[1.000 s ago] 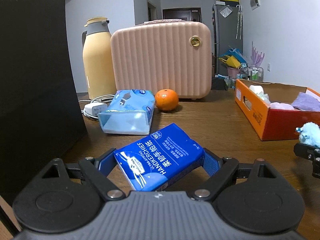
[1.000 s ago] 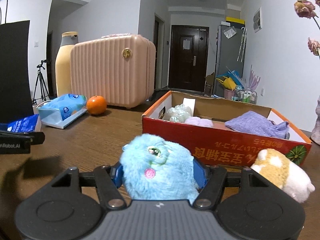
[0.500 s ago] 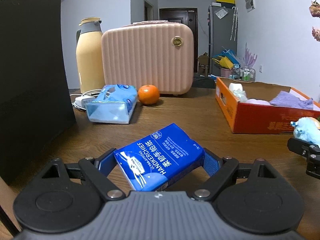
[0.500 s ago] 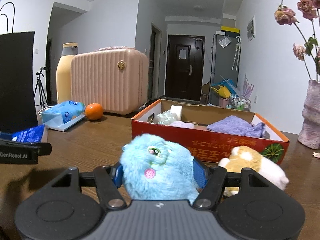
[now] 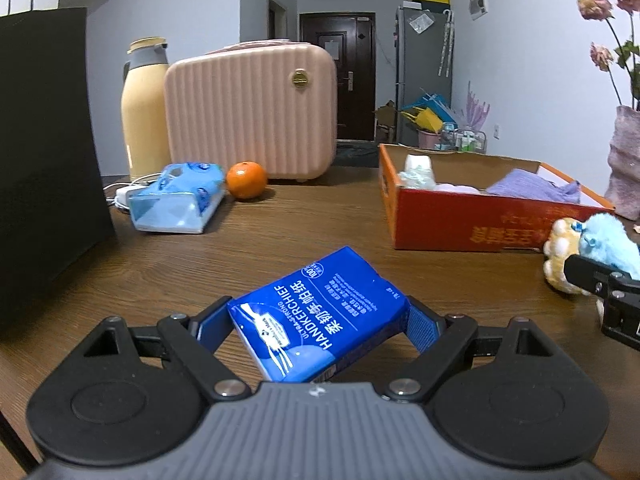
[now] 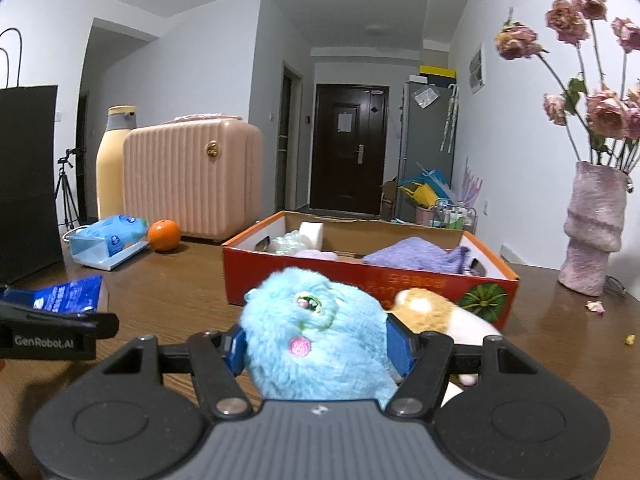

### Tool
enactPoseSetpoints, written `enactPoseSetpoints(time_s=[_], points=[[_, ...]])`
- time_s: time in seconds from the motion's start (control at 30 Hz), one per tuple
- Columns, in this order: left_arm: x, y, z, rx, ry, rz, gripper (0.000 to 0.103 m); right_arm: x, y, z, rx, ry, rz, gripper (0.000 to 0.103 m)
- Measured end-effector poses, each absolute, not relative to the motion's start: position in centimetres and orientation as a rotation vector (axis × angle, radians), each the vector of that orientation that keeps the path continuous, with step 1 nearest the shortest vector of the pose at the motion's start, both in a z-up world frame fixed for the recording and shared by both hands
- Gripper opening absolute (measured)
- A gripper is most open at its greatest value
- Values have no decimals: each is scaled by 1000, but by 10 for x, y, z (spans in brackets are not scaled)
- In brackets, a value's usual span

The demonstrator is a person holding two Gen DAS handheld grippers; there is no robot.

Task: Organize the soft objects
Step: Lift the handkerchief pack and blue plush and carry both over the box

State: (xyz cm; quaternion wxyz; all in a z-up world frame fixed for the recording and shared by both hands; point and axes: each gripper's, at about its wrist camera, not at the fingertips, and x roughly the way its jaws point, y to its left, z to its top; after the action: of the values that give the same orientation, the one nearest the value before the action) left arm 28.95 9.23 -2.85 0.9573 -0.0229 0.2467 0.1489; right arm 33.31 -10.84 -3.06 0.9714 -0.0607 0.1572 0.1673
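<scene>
My left gripper (image 5: 316, 322) is shut on a blue handkerchief tissue pack (image 5: 320, 312), held above the wooden table. My right gripper (image 6: 316, 342) is shut on a fluffy light-blue plush toy (image 6: 316, 332). An orange-and-white plush (image 6: 432, 312) lies on the table just behind it, in front of the red cardboard box (image 6: 360, 276). The box (image 5: 472, 228) holds a purple cloth (image 6: 412, 254), a white roll (image 6: 312, 234) and pale soft items. The right gripper with the blue plush (image 5: 608, 240) shows at the right edge of the left wrist view.
A light-blue tissue pack (image 5: 176, 196) and an orange (image 5: 246, 174) lie at the back left, before a pink suitcase (image 5: 252, 108) and a yellow flask (image 5: 144, 108). A black paper bag (image 5: 44, 152) stands at the left. A vase with dried roses (image 6: 592, 232) stands right of the box.
Both grippers have pulled back and swung right with their loads; the box and suitcase look farther away and more of the box, the orange plush and the vase have come into view.
</scene>
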Motion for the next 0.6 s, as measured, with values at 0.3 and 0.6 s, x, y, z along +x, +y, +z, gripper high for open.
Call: enactPoseSetpoints(time_s=[0.3, 0.6], points=[[291, 54, -31, -26, 501, 260, 89, 324, -143, -26, -99, 299, 292, 65], [293, 23, -30, -6, 490, 215, 89, 324, -164, -23, -82, 284, 253, 66]])
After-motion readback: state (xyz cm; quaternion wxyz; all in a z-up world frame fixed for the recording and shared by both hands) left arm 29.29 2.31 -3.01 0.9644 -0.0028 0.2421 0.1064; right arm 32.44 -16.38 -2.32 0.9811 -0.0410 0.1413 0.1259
